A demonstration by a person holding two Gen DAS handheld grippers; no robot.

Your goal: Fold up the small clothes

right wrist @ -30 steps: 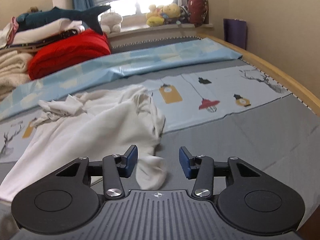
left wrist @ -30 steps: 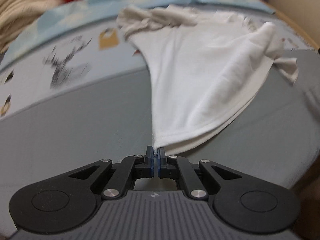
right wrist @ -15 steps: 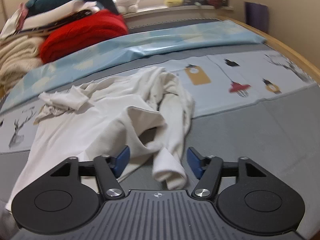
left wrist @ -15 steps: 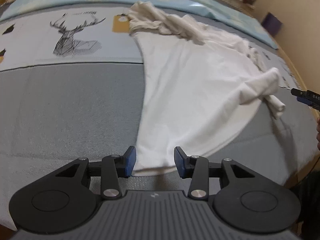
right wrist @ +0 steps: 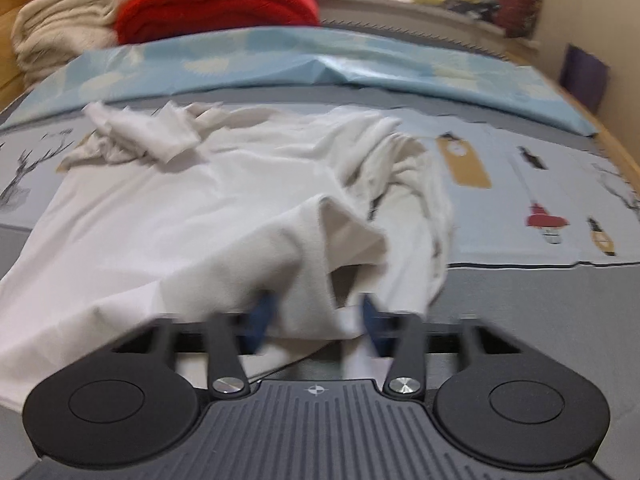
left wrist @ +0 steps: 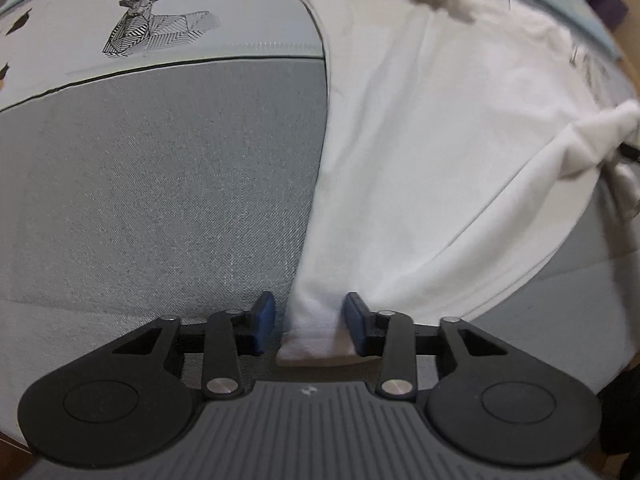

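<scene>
While both tongs close in, I have cloth between each pair but no firm pinch yet. My left tongs straddle a bottom corner of the white shirt; the right pad touches the cloth, while the left pad stands clear. My right tongs are blurred, closing around a bunched fold at the shirt's other side, and I cannot tell whether the pads press it. Beyond them the shirt lies spread on the bed, its far end crumpled near the printed sheet. I judge it light, limp and prone to sagging, so hems and corners are the places to grip. Farther back sit a red blanket and cream blankets.
</scene>
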